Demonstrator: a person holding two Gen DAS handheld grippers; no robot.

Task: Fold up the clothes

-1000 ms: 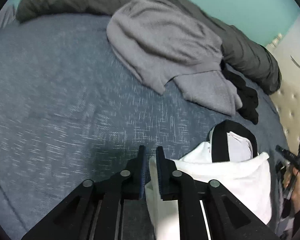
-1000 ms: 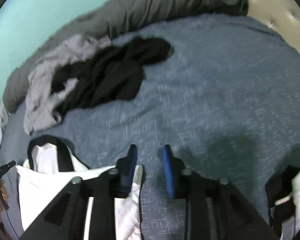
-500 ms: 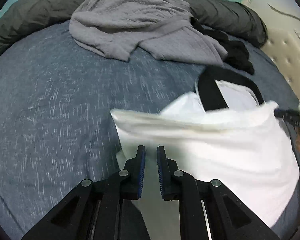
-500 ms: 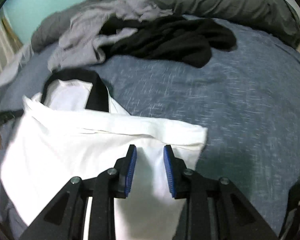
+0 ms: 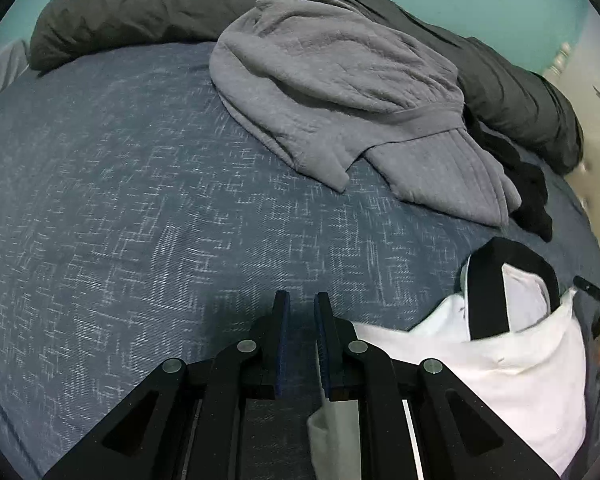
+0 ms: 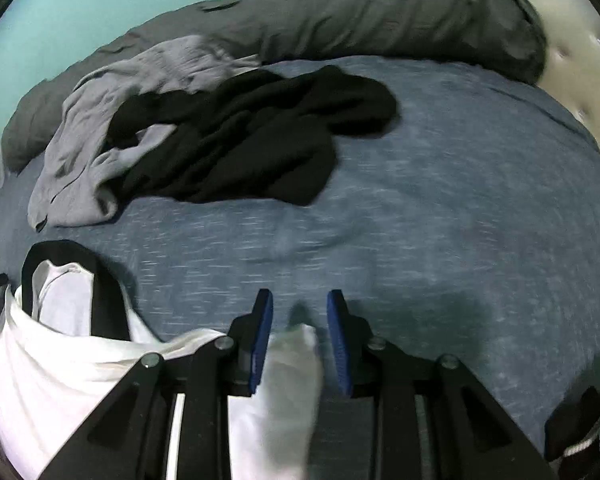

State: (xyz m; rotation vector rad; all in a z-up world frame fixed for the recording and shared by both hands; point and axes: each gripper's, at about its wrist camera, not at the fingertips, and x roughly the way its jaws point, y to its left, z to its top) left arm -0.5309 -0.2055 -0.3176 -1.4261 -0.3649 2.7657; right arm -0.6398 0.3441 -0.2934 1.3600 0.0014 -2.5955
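Note:
A white shirt [image 5: 500, 380] with a black neckband lies folded on the blue bed cover [image 5: 140, 220], at the lower right of the left wrist view. My left gripper [image 5: 302, 308] stands at its left corner. Its pads are narrowly apart, with bed cover showing between them and a cloth corner under their base. In the right wrist view the shirt [image 6: 60, 368] sits lower left. My right gripper [image 6: 300, 304] is open, and a blurred white corner lies loose between its fingers.
A grey garment [image 5: 340, 92] and a black garment [image 6: 252, 140] lie heaped farther back. Behind them a dark duvet [image 6: 380, 12] runs along the teal wall. A padded headboard [image 5: 596, 184] borders the right side. A black-and-white item [image 6: 576, 436] sits at the lower right.
Half a second ago the white shirt spread out ahead of both grippers. Now both grippers sit back at its outer corners, and the shirt lies to the side between them.

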